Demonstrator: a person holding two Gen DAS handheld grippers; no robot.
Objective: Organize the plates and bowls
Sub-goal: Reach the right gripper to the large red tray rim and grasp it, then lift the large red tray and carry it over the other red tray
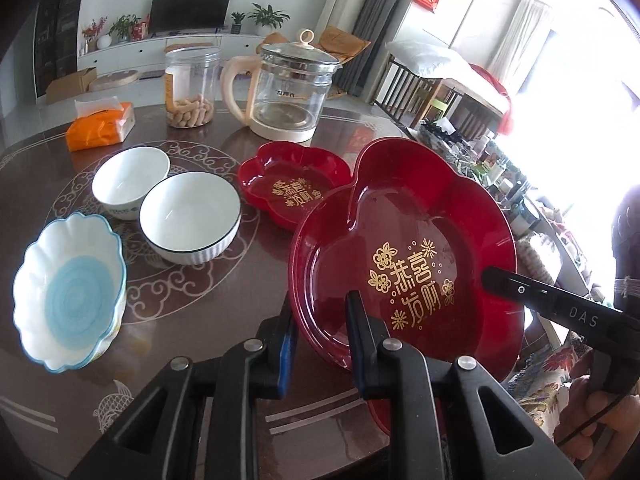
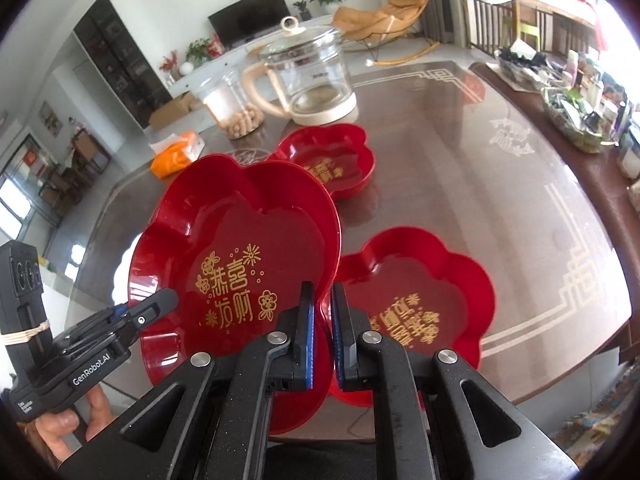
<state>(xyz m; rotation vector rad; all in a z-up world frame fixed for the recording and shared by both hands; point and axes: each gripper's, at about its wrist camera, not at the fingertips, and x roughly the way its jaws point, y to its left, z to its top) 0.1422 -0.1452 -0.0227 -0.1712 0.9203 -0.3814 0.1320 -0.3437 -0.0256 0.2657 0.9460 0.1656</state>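
Two hand-held grippers clamped opposite edges of a large red flower-shaped plate (image 1: 404, 248) and held it tilted above a dark patterned table (image 1: 224, 292). The left gripper (image 1: 320, 344) gripped the plate's near rim with its blue-padded fingers (image 1: 286, 364), one finger above and one below the plastic. The right gripper (image 2: 322, 320) had its jaws drawn almost together on the thin rim at the other side, its tip showing in the left wrist view as a black bar reaching over the plate's edge. Part of a hand (image 2: 76, 428) showed beneath the left gripper's body in the right wrist view.

The raised plate, printed with gold characters and blossoms, hung clear of the tabletop. A second red plate (image 2: 416, 304) lay on the table just beside and partly under it, and a smaller red plate (image 1: 294, 182) sat farther back. To the left stood two white bowls (image 1: 190, 216), touching or nearly so, and a scalloped white bowl with a blue centre (image 1: 68, 296) nearer the table's edge. Behind them were an orange tissue pack (image 1: 100, 126), a clear jar (image 1: 192, 88) with a layer of snacks at its bottom, and a glass kettle with a cream handle (image 1: 286, 88).
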